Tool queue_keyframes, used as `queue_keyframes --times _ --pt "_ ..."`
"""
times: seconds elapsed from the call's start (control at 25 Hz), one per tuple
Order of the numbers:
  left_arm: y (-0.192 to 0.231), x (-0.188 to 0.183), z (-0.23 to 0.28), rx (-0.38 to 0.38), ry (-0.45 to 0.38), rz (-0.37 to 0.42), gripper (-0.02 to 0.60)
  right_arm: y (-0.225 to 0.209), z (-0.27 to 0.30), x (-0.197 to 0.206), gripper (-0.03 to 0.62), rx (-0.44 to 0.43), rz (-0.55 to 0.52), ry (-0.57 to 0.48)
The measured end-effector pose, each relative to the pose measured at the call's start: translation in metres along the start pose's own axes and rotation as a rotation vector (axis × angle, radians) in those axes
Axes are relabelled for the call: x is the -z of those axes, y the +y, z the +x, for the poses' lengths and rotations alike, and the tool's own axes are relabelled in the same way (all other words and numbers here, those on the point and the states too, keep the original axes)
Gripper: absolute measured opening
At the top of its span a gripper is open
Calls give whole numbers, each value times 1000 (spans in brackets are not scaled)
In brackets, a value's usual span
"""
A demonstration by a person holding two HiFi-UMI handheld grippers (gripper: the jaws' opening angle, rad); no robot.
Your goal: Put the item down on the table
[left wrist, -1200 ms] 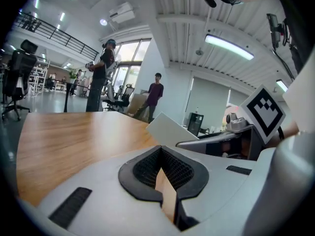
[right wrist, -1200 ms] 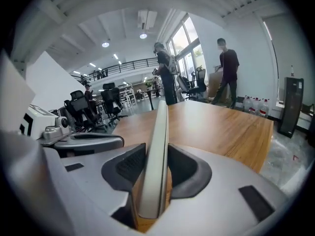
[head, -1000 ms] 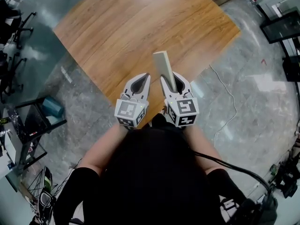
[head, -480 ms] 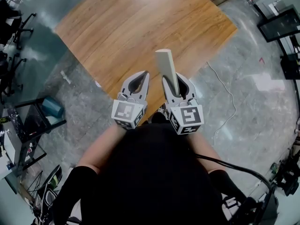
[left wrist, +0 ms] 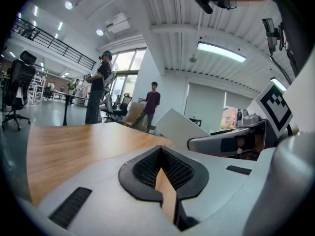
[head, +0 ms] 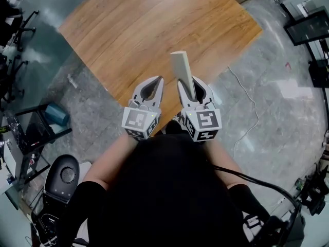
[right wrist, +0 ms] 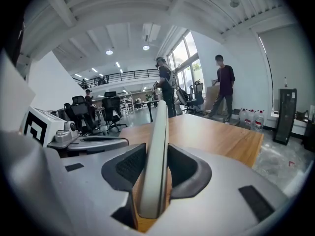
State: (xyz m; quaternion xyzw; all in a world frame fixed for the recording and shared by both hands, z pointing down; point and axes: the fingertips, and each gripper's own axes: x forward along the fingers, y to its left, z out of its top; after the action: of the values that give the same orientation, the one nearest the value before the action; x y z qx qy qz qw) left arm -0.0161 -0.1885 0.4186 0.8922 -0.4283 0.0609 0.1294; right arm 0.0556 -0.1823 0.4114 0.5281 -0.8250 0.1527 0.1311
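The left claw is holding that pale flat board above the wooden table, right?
Not the left: the right claw holds the board above the table. The right gripper view shows the board clamped between that claw's jaws, while the left claw is shut on nothing.

free: bare table top (head: 154, 30) ahead | obstacle: left hand-held gripper (head: 156, 82) just beside right hand-held gripper (head: 191, 84)
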Motion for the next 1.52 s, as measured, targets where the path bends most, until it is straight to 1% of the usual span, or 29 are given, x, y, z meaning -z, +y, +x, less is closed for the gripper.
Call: queue_keyframes --times 0.28,0.64,0.8,1.16,1.4,1.52 --pt "9 20 20 -6 38 -20 3 -17 33 28 143 2 14 80" --pt "24 39 51 -24 82 -22 3 -43 105 115 143 -10 42 286" --pt "32 45 56 -38 101 -33 3 -52 129 140 143 -6 42 349" --pt "40 60 53 -72 132 -57 3 -60 153 176 143 -9 24 428" --pt "45 63 49 -82 135 -65 3 -59 160 176 143 -9 14 406" --pt "43 61 47 -81 128 -63 3 -60 157 175 143 -4 16 413"
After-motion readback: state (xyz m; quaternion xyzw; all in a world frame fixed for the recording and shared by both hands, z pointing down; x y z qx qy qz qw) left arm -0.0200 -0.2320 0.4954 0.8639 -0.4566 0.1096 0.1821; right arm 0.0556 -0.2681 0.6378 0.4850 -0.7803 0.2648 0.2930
